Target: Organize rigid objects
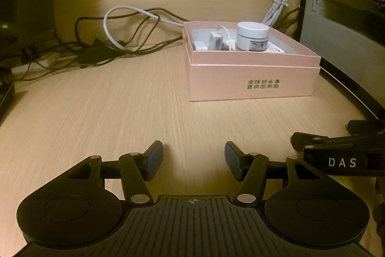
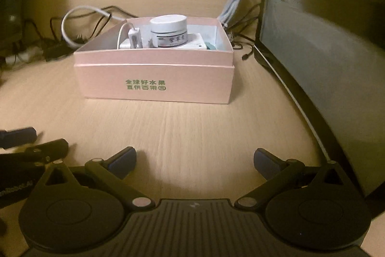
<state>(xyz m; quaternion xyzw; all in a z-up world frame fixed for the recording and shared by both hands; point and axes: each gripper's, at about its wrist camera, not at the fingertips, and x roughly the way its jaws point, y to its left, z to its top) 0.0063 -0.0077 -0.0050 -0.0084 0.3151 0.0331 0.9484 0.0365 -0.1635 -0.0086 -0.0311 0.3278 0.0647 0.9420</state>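
Two hand-held grippers hover over bare tabletop [image 1: 108, 112], both empty.

Left wrist view: left hand-held gripper [image 1: 193, 160] stands open, nothing between its pads. Pink box [image 1: 252, 78] sits far right, holding a white jar [image 1: 252, 36], a charger with cable [image 1: 216, 40] and a white flat case.

Right wrist view: right hand-held gripper [image 2: 195, 160] is spread wide. No loose object remains near; judged step: stowing complete or next item sought.

pink box [image 1: 252, 78] (jar [image 1: 252, 36] inside), wooden desk [image 1: 120, 100]; gripper [image 1: 193, 160] parted
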